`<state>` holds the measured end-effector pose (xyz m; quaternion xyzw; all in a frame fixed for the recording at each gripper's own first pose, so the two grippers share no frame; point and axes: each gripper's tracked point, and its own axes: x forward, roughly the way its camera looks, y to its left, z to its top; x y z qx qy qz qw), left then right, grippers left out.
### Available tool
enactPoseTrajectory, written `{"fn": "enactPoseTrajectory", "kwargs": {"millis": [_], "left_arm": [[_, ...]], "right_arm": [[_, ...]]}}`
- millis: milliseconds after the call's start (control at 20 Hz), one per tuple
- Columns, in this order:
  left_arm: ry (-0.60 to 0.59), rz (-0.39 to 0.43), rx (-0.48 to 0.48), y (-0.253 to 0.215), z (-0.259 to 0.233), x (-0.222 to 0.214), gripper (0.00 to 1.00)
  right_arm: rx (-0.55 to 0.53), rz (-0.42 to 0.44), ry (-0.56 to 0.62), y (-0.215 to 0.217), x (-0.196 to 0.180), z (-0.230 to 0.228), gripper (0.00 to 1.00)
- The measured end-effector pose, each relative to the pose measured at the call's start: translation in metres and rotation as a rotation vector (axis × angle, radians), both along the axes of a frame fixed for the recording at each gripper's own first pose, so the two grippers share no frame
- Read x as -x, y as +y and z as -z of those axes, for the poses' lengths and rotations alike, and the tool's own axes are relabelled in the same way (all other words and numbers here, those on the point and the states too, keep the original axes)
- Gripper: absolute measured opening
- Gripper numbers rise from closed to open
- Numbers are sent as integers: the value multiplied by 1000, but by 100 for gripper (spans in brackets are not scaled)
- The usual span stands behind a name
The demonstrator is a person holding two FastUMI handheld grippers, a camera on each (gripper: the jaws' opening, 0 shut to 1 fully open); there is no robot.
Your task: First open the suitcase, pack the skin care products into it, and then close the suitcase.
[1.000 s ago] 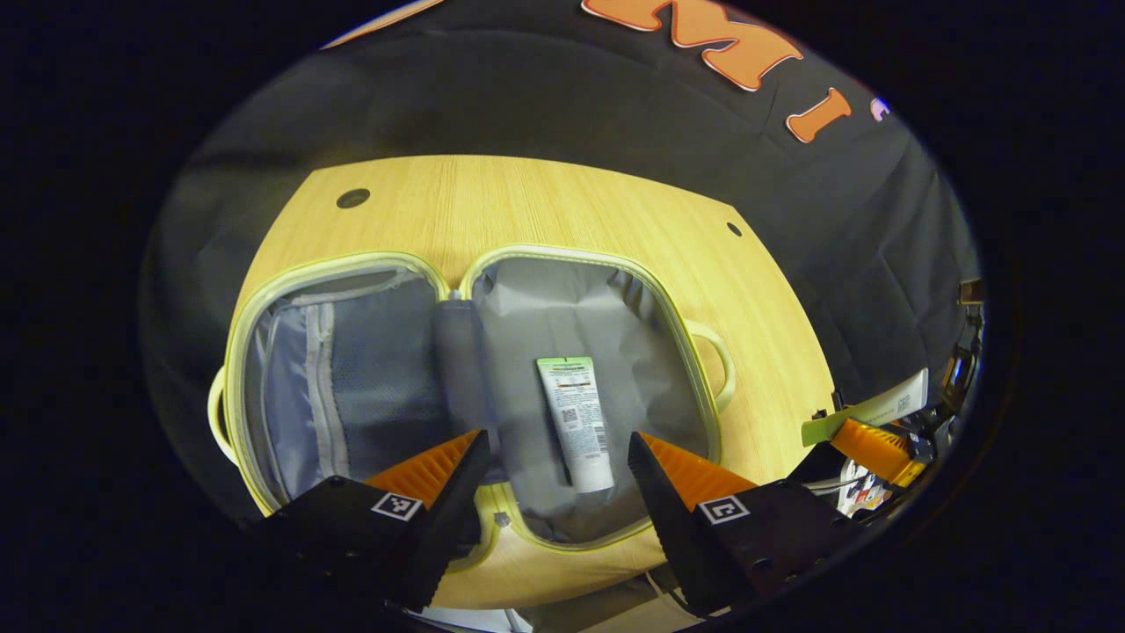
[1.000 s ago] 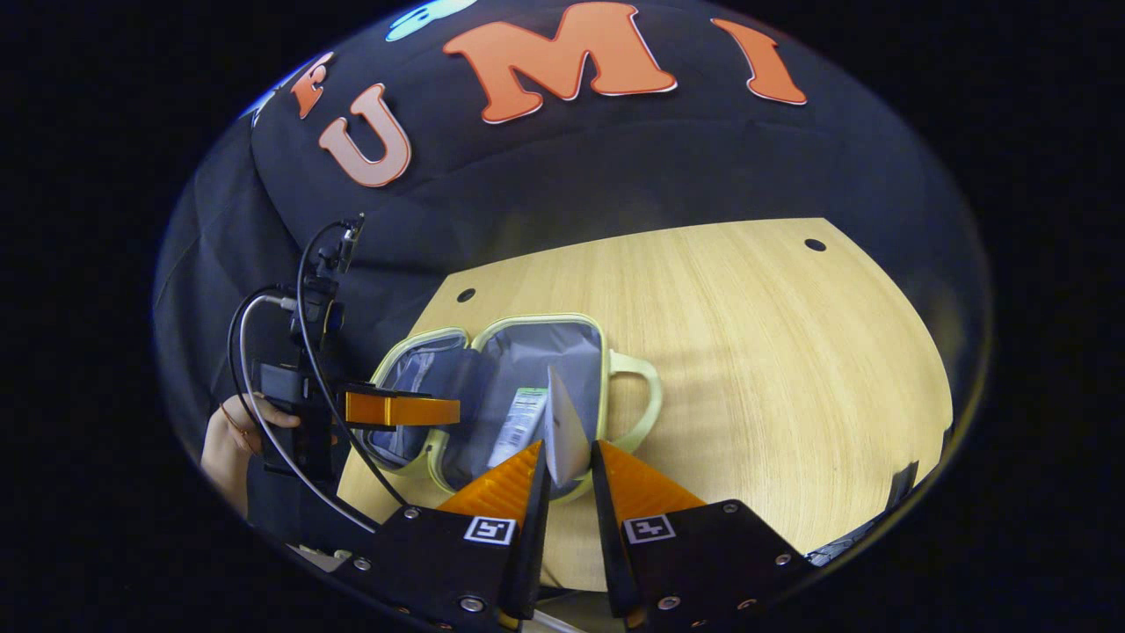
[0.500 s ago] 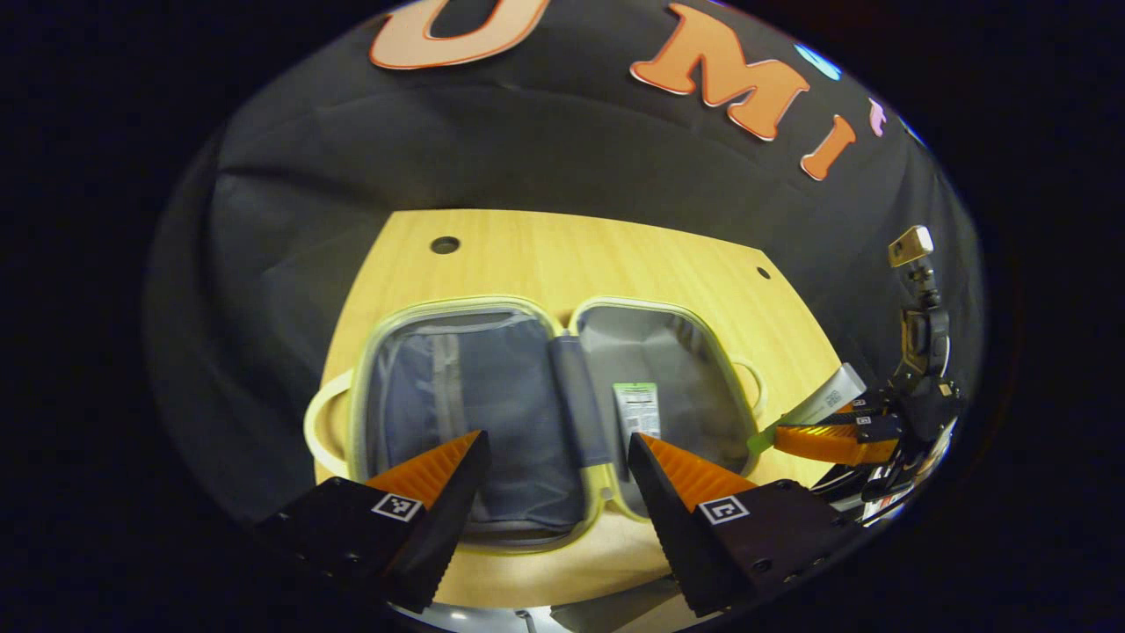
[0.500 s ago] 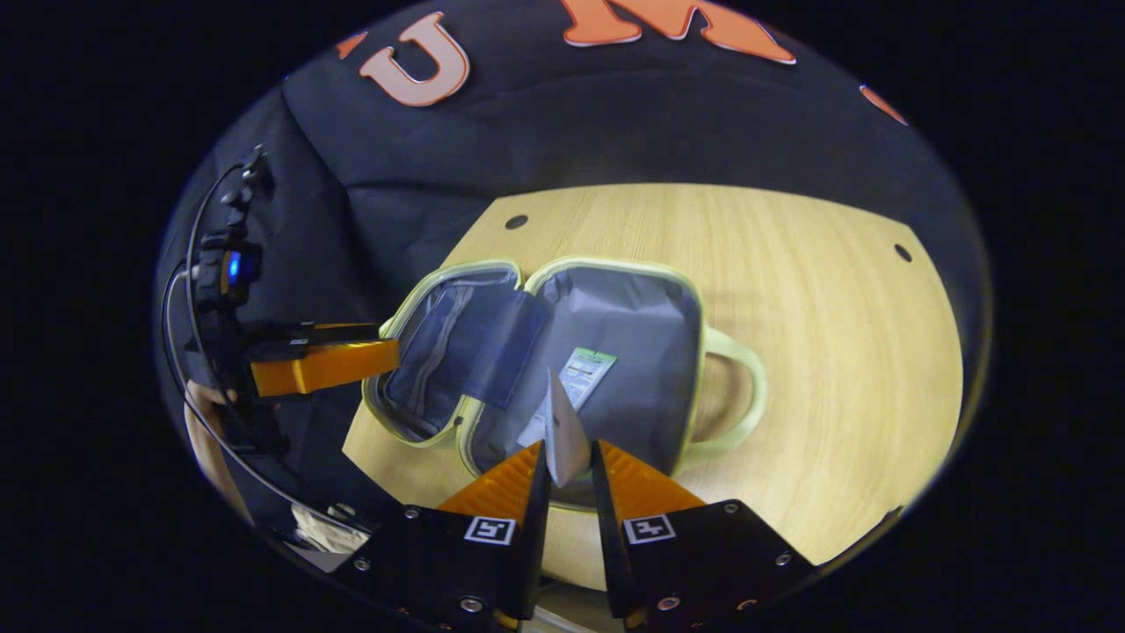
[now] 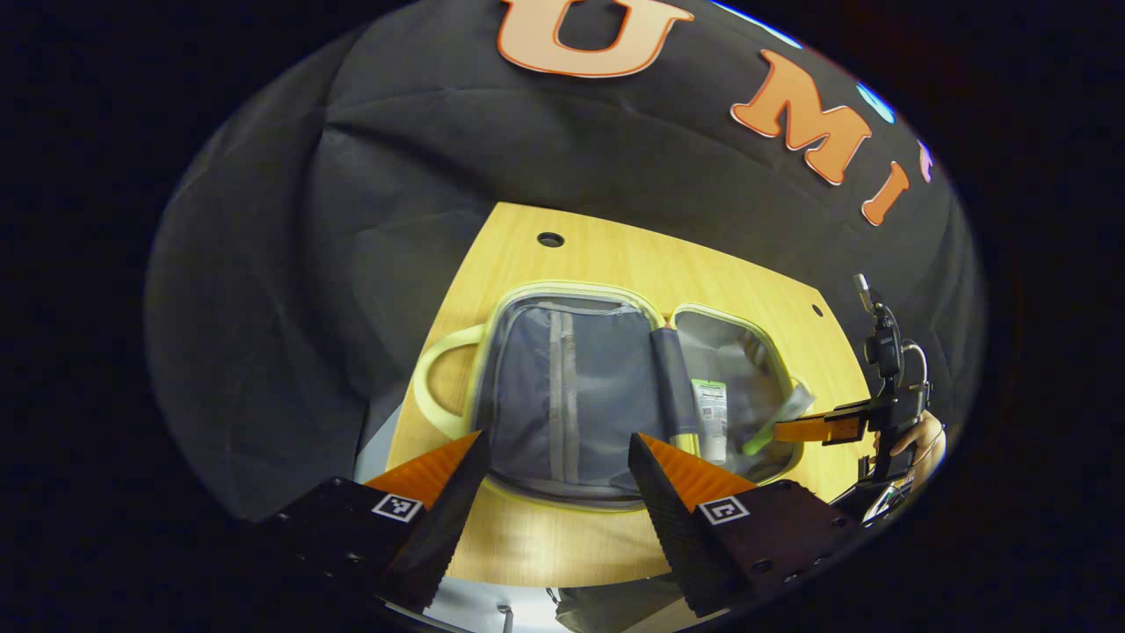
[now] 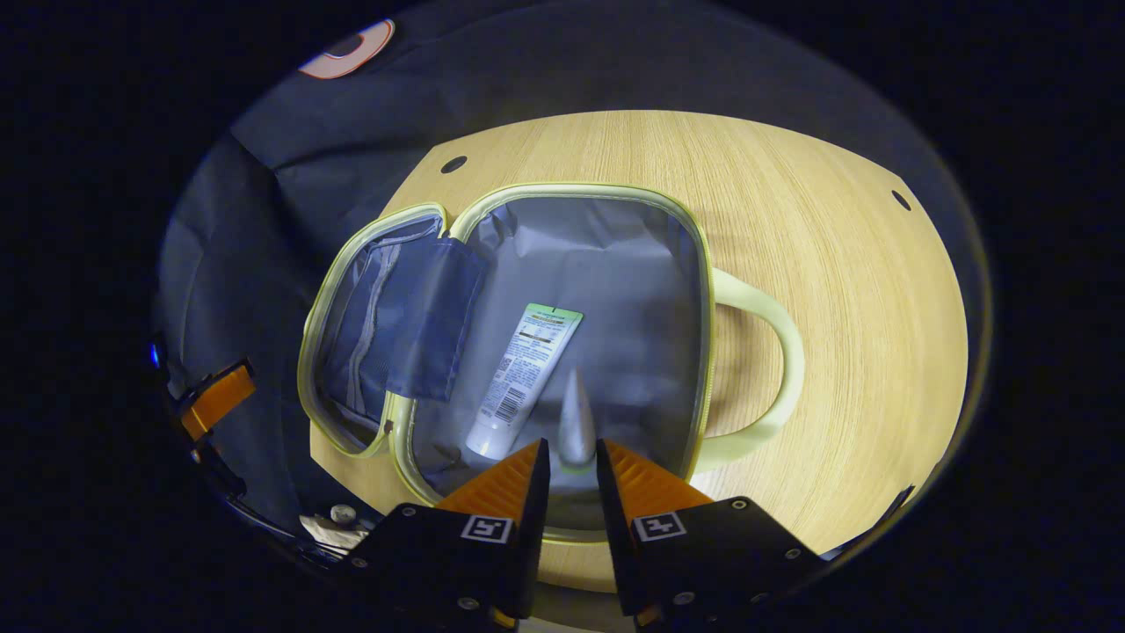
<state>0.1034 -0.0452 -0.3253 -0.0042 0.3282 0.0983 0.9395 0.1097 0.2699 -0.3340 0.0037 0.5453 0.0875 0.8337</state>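
Note:
A pale green suitcase (image 6: 703,290) lies open flat on the wooden table (image 6: 844,264), grey lining up. One white tube with a green end (image 6: 527,374) rests in its right half. My right gripper (image 6: 572,450) is shut on a second white tube (image 6: 577,418), held just above that same half beside the first tube. In the left gripper view the open suitcase (image 5: 492,352) sits ahead, and the right gripper (image 5: 817,429) with its tube (image 5: 778,418) reaches in from the right. My left gripper (image 5: 559,453) is open and empty, back near the table's front edge.
The suitcase's left half (image 6: 378,325) has a zipped mesh pocket and a grey flap (image 6: 435,321). A looped handle (image 6: 778,352) sticks out on the right side. Small holes (image 6: 453,164) mark the tabletop. A hand (image 5: 918,438) holds the right gripper.
My right gripper has moved forward and down over the suitcase's right half with its tube. My left gripper has drawn back and swung left, so the suitcase looks smaller.

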Motion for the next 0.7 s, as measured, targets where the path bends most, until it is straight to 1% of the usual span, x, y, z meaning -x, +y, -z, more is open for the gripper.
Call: {"fn": "enactPoseTrajectory", "kwargs": {"millis": [50, 100, 150, 250, 350, 450, 600, 650, 700], "left_arm": [[0, -15, 2, 6, 3, 2, 98], [-5, -27, 6, 10, 5, 3, 98], [-11, -35, 16, 12, 8, 3, 98], [-23, -45, 37, 19, 10, 3, 98], [-31, -57, 50, 28, 6, 5, 98], [-47, -69, 77, 38, 3, 4, 98], [-95, -99, 160, 63, -3, -10, 98], [-123, -107, 191, 72, -6, -19, 96], [-151, -122, 229, 84, -10, -26, 98]], "right_arm": [[-11, 1, -6, 3, -2, 0, 50], [-17, 3, -15, 4, -2, -4, 52], [-24, 3, -27, 3, -3, -7, 74], [-43, -3, -59, 5, -5, -19, 91], [-68, -7, -97, 10, -5, -29, 96], [-97, -7, -128, 14, -6, -42, 96], [-113, 4, -173, 15, -7, -57, 96], [-114, 7, -185, 14, -8, -62, 96], [-117, 8, -194, 13, -7, -65, 96]]}}
